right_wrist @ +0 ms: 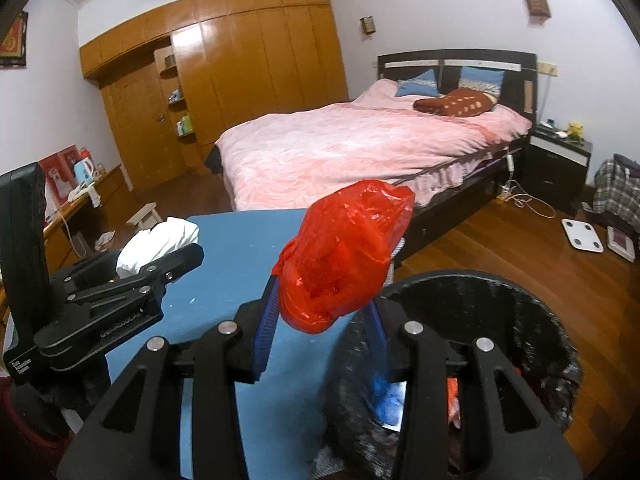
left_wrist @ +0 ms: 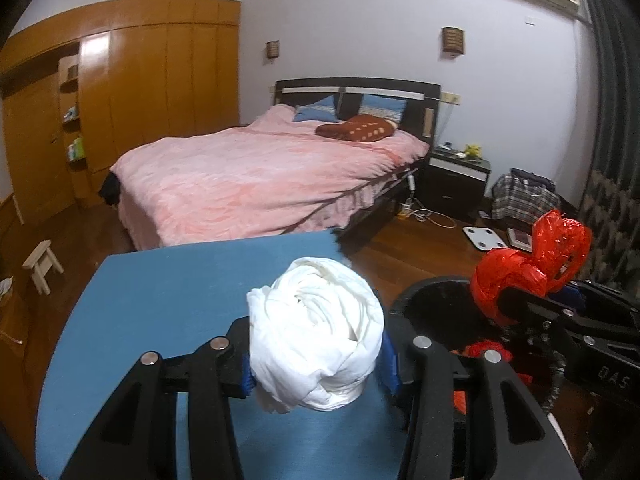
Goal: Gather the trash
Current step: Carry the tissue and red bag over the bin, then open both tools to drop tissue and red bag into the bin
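Observation:
My left gripper [left_wrist: 318, 364] is shut on a crumpled white paper wad [left_wrist: 316, 332] and holds it over the blue table top [left_wrist: 160, 300]. The wad also shows in the right wrist view [right_wrist: 160, 244]. My right gripper [right_wrist: 324, 316] is shut on a crumpled red plastic bag [right_wrist: 344, 256] and holds it above the table's right edge, beside a black bin [right_wrist: 532, 320]. The red bag also shows in the left wrist view [left_wrist: 532, 260], over the bin [left_wrist: 436, 300]. The bin holds red and blue scraps.
A bed with a pink cover [left_wrist: 260, 176] stands beyond the table. A dark nightstand [left_wrist: 456, 184], a white scale [left_wrist: 484, 236] and a plaid bag [left_wrist: 524, 196] are on the wooden floor at right. A small stool [left_wrist: 40, 264] stands at left.

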`<state>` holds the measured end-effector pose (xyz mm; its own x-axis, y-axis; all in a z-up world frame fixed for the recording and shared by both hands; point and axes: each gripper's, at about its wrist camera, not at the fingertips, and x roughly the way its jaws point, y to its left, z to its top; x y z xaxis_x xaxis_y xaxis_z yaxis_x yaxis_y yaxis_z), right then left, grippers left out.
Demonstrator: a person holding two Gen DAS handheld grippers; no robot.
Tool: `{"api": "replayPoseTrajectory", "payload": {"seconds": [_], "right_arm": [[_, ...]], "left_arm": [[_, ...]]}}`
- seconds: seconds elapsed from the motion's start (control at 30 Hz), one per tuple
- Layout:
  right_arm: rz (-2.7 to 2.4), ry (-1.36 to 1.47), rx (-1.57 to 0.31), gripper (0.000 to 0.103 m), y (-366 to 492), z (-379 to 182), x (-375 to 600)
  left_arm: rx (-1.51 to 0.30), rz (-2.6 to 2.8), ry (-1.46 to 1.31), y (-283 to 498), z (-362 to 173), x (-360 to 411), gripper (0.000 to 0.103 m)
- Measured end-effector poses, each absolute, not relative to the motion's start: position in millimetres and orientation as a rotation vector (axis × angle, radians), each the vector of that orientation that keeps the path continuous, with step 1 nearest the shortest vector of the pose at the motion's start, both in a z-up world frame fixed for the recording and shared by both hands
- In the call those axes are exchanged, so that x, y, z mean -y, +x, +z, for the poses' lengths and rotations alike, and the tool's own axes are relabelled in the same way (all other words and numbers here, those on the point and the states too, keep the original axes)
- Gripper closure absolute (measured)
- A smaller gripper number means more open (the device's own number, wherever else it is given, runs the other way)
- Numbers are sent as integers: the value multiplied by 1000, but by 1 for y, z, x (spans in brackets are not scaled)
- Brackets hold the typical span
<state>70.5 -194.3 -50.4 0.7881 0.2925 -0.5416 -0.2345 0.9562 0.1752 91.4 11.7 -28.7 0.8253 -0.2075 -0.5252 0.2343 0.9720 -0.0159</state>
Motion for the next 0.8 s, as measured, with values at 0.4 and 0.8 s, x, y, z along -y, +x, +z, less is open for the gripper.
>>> {"api": "replayPoseTrajectory", "payload": {"seconds": [0.4, 0.8], "right_arm": [[164, 129, -583, 63, 43, -53, 262], [44, 152, -623, 63, 39, -80, 319]], "left_arm": [[-534, -360, 91, 81, -28, 63, 56], [-546, -455, 126, 94, -47, 124, 56]]}}
